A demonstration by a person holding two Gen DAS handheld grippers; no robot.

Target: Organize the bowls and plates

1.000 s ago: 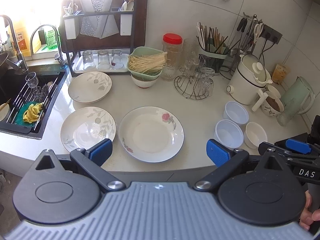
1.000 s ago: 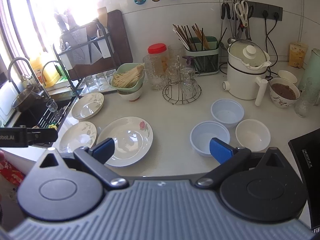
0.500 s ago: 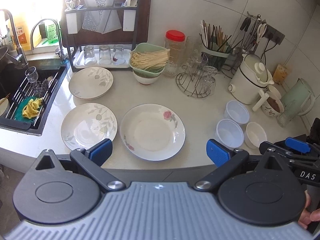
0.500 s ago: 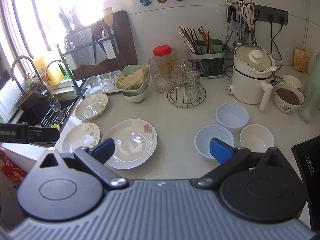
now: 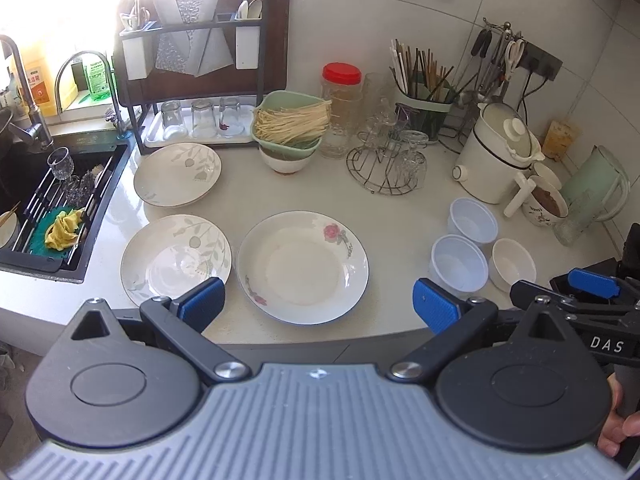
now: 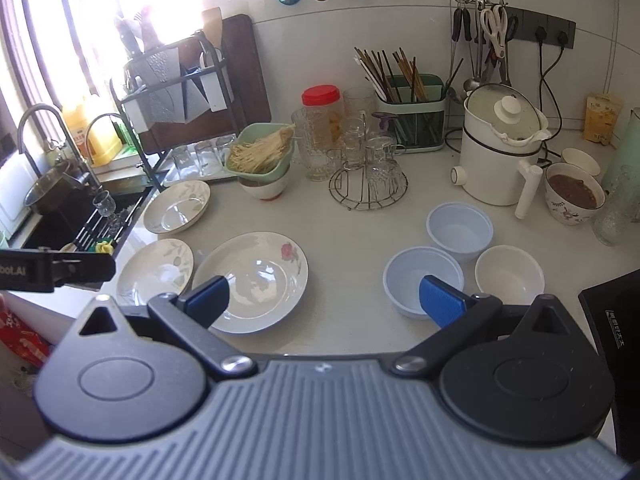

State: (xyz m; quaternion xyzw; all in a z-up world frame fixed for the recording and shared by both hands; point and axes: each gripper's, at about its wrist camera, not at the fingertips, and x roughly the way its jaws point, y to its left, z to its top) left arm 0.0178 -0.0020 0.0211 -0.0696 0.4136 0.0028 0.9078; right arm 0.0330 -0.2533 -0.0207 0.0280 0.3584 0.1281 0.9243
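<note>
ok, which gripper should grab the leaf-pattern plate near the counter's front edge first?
Left, probably. The left gripper is open, with that leaf-pattern plate just past its left finger. The right gripper, also open, faces the pale blue plastic bowl.

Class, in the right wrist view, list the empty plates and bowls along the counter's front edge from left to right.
Leaf-patterned white plate → large rose-patterned white plate → pale blue plastic bowl → small white ceramic bowl.

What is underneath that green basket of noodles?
The green basket sits on a white bowl standing on the counter. The basket covers the bowl's mouth, so whatever is inside cannot be seen.
</note>
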